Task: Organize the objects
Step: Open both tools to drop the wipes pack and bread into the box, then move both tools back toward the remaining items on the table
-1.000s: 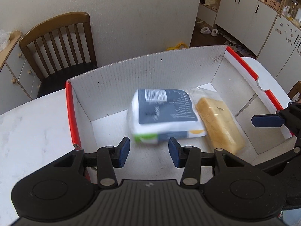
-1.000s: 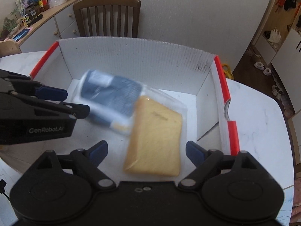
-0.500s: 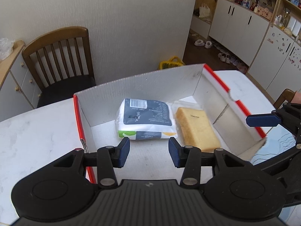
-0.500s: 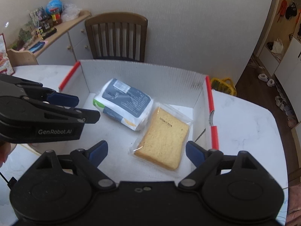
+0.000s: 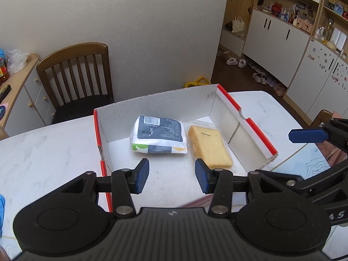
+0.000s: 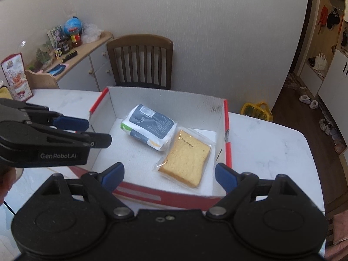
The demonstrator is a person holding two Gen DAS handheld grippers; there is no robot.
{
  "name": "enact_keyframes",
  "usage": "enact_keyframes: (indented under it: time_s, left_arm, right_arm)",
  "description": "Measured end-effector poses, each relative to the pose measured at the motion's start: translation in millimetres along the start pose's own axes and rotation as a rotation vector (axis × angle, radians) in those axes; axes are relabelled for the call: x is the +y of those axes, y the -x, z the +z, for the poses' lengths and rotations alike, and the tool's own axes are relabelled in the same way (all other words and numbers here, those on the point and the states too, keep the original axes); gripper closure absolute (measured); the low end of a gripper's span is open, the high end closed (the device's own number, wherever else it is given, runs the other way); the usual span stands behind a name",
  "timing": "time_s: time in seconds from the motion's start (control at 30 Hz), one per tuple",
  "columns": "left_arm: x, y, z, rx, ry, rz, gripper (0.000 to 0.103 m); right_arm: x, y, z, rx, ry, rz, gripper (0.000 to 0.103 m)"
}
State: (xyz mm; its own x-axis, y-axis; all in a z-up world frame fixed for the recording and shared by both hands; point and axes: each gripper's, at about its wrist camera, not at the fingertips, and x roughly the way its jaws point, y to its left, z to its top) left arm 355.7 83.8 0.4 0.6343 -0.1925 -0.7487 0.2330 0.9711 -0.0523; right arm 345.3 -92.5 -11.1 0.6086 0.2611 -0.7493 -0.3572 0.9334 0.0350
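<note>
Grippers [image 6: 169, 176] above box [image 6: 167, 95], chair [image 6: 140, 61] behind

A plain pale wall [image 5: 152, 32] fills the upper middle of the frame. A dark wooden chair [image 5: 78, 74] stands against it at the left, beside a low sideboard [image 6: 87, 61] cluttered with jars and toys. At the upper right, white cupboards [image 5: 278, 39] line a dark wood floor [image 5: 230, 74] with shoes [image 5: 236, 62] scattered along it. The white marbled desk [image 5: 43, 152] spans the lower frame.
</note>
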Motion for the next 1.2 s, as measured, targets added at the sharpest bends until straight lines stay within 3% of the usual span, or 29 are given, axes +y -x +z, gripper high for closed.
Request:
enact_keyframes:
  time_s: [0.07, 0.2, 0.33, 0.53, 0.7, 1.03, 1.2]
  left_arm:
    - [-4, 10, -5, -0.016, 0.004, 0.002, 0.048]
    - [-13, 26, -16, -0.037, 0.012, 0.004, 0.047]
    - [-23, 44, -30, -0.059, 0.018, 0.017, 0.037]
    - [-37, 67, -53, -0.088, 0.008, 0.027, 0.035]
    - [-46, 84, -78, -0.112, 0.011, 0.037, 0.024]
    - [-55, 94, -135, -0.074, 0.066, 0.055, 0.02]
    - [-57, 95, -162, -0.046, 0.107, 0.074, 0.006]
  right_arm:
    - [-2, 10, -4, -0.015, -0.006, 0.015, 0.01]
    - [-6, 29, -15, -0.043, -0.016, 0.049, 0.006]
    - [-11, 47, -29, -0.062, -0.033, 0.088, 0.001]
    - [-17, 73, -62, -0.079, -0.036, 0.114, 0.0]
    - [-20, 91, -92, -0.076, -0.024, 0.112, 0.0]
    - [-26, 113, -145, -0.07, -0.044, 0.106, 0.0]
    - [-26, 112, -168, -0.043, -0.044, 0.105, 0.0]
